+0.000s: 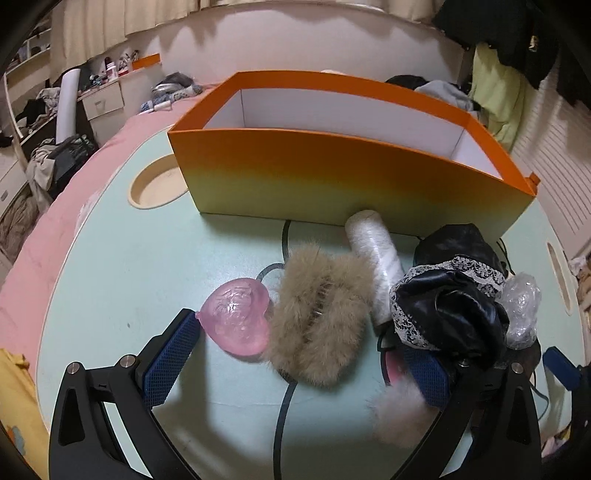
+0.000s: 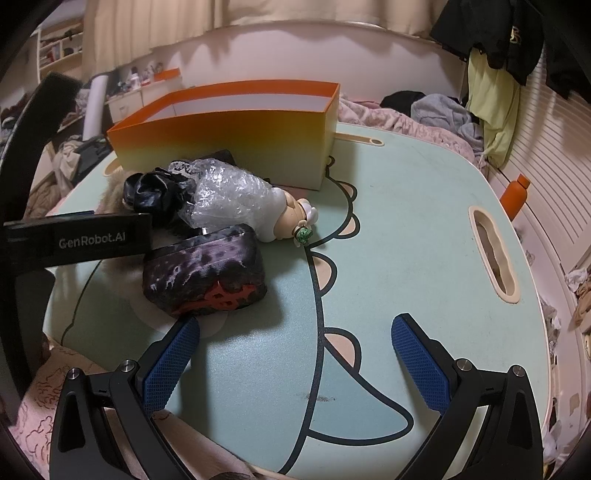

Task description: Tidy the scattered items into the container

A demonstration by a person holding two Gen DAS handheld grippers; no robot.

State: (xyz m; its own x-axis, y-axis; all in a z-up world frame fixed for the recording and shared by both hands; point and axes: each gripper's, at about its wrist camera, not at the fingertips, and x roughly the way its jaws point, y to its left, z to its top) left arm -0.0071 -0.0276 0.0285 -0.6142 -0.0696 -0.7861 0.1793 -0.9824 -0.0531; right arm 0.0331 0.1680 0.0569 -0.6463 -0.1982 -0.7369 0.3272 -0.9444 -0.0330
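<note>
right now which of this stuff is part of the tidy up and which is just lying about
For the job:
- orange box
- pink heart
- furry hair claw
- white thread spool
- black lace scrunchie
- bubble-wrapped figure
- dark patterned case

Just lying about:
- orange bottle
- clothes on the bed
- hanging jackets

Orange bottle (image 2: 515,196) beside the table (image 2: 424,236) (clothes (image 2: 495,107) hanging behind)
</note>
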